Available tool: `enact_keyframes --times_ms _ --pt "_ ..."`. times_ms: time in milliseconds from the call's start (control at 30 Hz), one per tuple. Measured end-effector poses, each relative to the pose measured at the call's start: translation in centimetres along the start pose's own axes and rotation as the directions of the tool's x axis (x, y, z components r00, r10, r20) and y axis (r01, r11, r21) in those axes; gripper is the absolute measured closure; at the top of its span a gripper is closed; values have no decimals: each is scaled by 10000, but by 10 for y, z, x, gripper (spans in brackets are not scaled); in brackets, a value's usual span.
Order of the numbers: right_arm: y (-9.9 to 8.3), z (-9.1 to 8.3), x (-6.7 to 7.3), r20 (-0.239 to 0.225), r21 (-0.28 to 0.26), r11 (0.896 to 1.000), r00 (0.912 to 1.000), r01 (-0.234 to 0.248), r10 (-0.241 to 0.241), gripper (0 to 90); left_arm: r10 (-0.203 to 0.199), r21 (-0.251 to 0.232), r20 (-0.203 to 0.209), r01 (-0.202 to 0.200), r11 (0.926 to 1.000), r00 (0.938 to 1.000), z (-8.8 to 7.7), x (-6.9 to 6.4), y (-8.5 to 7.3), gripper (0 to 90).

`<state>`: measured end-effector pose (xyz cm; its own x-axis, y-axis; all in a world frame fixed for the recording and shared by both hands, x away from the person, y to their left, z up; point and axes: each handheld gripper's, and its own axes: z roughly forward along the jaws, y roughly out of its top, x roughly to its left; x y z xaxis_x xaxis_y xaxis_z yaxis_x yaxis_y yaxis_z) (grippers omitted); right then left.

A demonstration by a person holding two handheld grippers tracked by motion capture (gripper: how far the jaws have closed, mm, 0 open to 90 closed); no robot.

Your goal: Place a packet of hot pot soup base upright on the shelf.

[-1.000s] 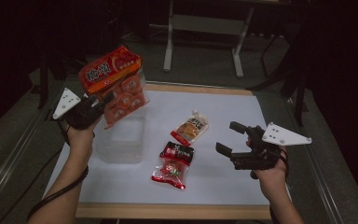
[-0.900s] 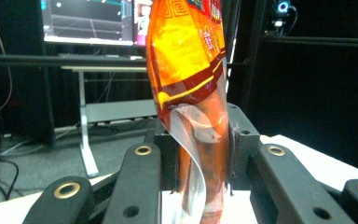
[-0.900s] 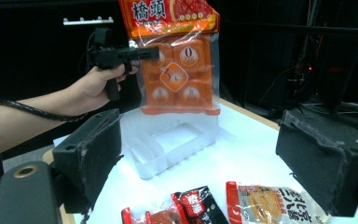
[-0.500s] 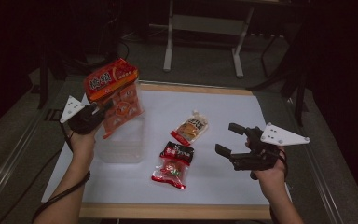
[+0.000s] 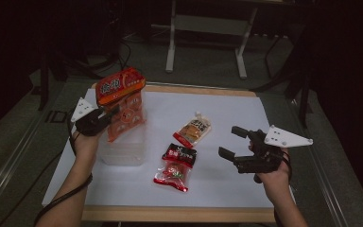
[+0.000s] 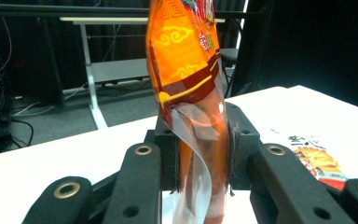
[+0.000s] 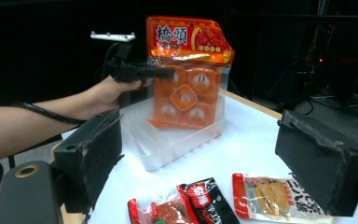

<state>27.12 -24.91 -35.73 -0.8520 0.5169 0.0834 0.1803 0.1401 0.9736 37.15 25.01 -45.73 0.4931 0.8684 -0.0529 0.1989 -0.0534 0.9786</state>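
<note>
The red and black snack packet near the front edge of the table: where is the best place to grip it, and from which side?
Probably the black upper end of the red and black snack packet. It lies flat on the table, so coming from above with the open right tool, which is nearest, seems easiest; that end looks flatter than the bulging red part.

Orange snack bag point(image 5: 123, 101), clear lower half showing orange pieces, hangs upright, bottom edge inside clear bin point(image 5: 123, 149).

Dim, dark surroundings; brightly lit white tabletop point(image 5: 227, 113); soft, grainy focus.
</note>
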Motion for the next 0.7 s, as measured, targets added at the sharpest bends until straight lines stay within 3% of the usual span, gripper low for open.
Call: enact_keyframes --times_ms 33,67,167,267,367,500,533,600,633,700 --pt "0 0 0 0 0 10000 10000 0 0 144 0 0 0 0 10000 10000 0 0 0 715" --pt "0 0 0 -17 1 10000 10000 -25 25 144 -354 1 -151 354 9994 9993 0 3 -3 715" --pt "-3 0 -2 -31 20 10000 10000 -86 86 144 -50 316 -124 54 9995 9999 1 1 -5 713" --pt "-3 0 -2 -54 12 9999 9999 -148 148 145 -70 324 18 69 9995 10000 0 3 -9 713" --pt "-6 0 -3 -91 9 9998 9998 -199 199 144 -527 266 129 523 9983 9985 -4 9 -14 712" --pt "-9 2 -3 -171 34 9996 9994 -297 297 144 -556 281 159 551 9981 9983 -4 10 -16 711" --pt "-10 3 -3 -169 92 9995 9994 -295 297 145 -768 356 119 763 9964 9970 -4 13 -17 711" --pt "-11 4 -3 -184 96 9995 9993 -310 312 145 -768 356 119 763 9964 9970 -4 13 -17 711" --pt "-13 6 -2 -234 130 9993 9991 -356 359 145 -1043 462 33 1040 9935 9945 -4 20 -18 709" --pt "-14 8 -2 -271 191 9992 9989 -365 370 145 -1070 473 63 1065 9932 9942 -3 23 -18 706"
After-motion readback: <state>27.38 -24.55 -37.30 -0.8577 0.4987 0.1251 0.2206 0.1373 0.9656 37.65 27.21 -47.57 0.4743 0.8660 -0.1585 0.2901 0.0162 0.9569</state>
